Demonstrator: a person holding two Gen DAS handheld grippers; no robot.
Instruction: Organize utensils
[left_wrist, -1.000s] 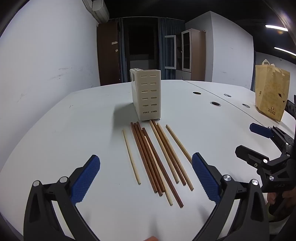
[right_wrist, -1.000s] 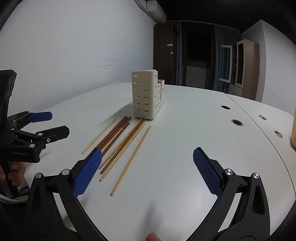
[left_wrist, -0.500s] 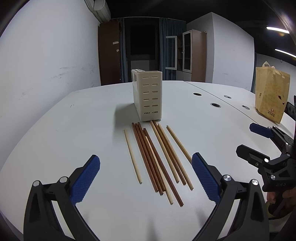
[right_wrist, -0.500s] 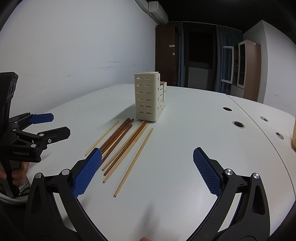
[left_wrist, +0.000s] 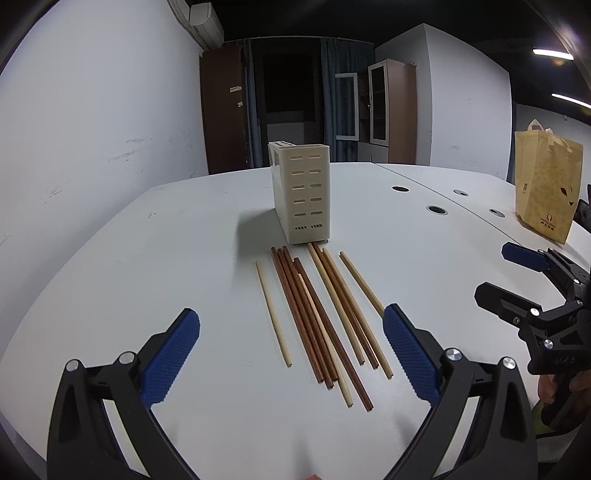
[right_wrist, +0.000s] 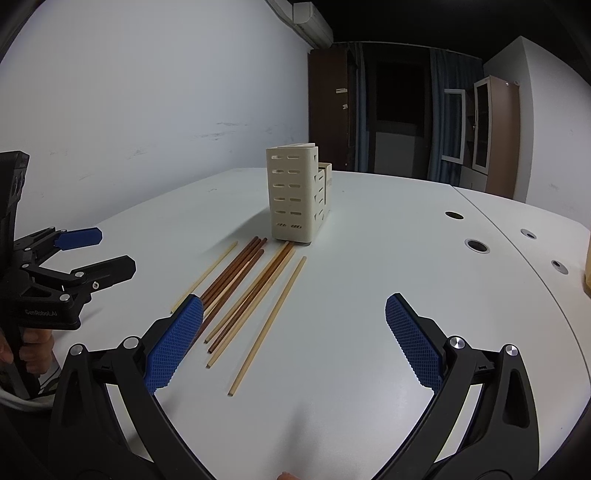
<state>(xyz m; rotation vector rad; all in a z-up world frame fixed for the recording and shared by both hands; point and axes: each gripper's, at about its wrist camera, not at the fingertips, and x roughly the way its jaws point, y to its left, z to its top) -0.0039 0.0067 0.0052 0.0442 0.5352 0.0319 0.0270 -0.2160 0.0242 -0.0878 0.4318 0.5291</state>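
Several wooden chopsticks (left_wrist: 317, 317), pale and dark brown, lie side by side on the white table (left_wrist: 166, 258), pointing at a cream slotted utensil holder (left_wrist: 301, 192) standing upright behind them. My left gripper (left_wrist: 291, 354) hovers open over their near ends with nothing between its blue pads. In the right wrist view the chopsticks (right_wrist: 243, 291) lie left of centre before the holder (right_wrist: 295, 199). My right gripper (right_wrist: 293, 343) is open and holds nothing, just right of the sticks. Each gripper shows in the other's view: right gripper (left_wrist: 513, 273), left gripper (right_wrist: 99, 251).
A tan paper bag (left_wrist: 546, 192) stands at the table's far right. Round cable holes (right_wrist: 476, 245) dot the right side of the table. A white wall runs along the left; cabinets and a dark doorway stand behind the table.
Both views have shifted slightly; the holder and chopsticks sit a little lower and closer in the frames. Both grippers stay open and the chopsticks have not moved.
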